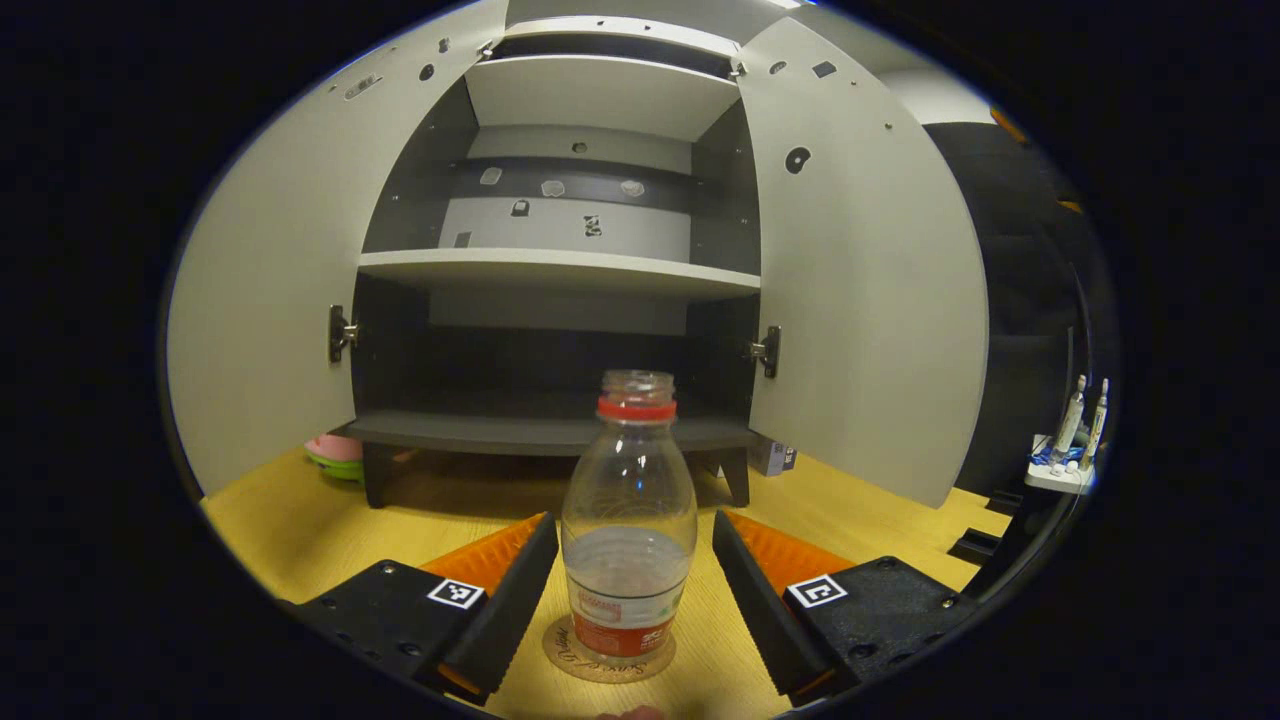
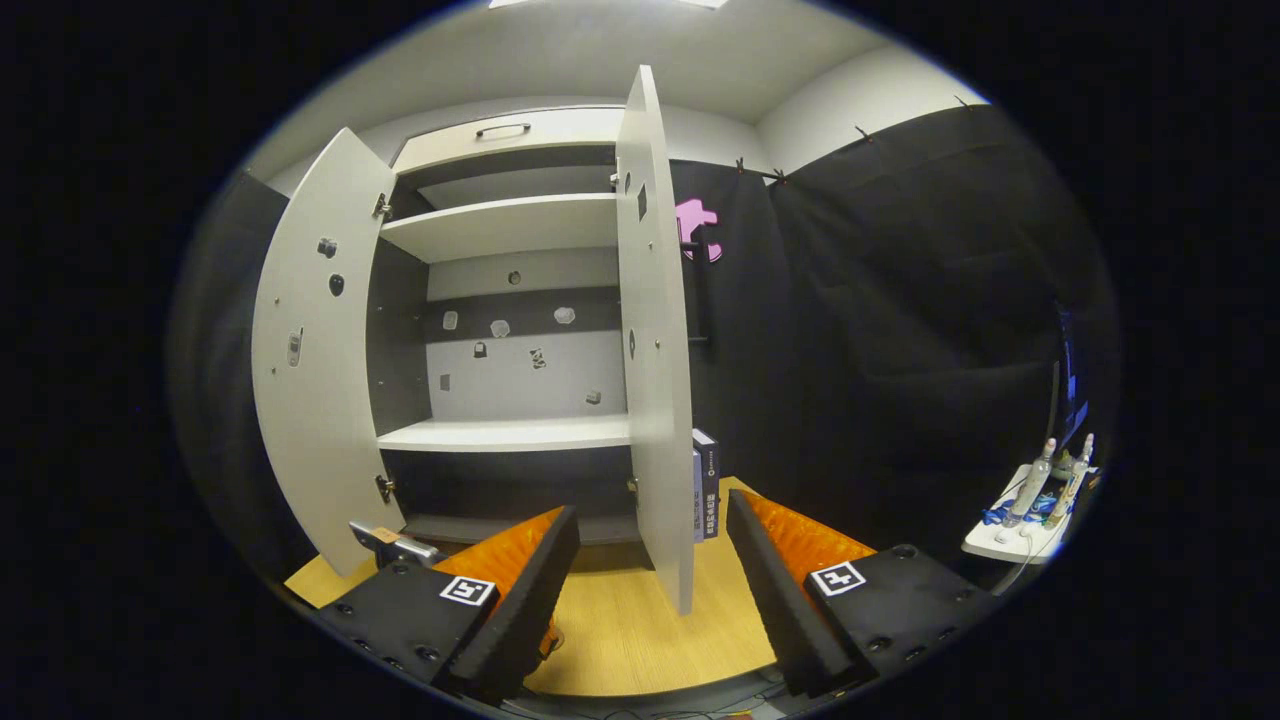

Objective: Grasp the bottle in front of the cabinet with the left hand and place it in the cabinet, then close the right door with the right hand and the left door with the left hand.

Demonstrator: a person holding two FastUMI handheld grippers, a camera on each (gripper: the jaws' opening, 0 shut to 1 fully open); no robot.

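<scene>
Bottle stands upright on a round coaster on the wooden surface, straight ahead at your 12 o'clock in the left gripper view, in front of the cabinet. It is clear, uncapped, with a red neck ring and a little liquid low inside. Your left gripper has its jaws spread wide, one finger on each side of the bottle and neither touching it. Behind it the cabinet's left door and right door both hang open, at about 10 and 2 o'clock. In the right gripper view, your right gripper is released too, grasping nothing, and the right door's edge stands at 12 o'clock between its fingers. A dark box stands on the surface just past that door.
</scene>
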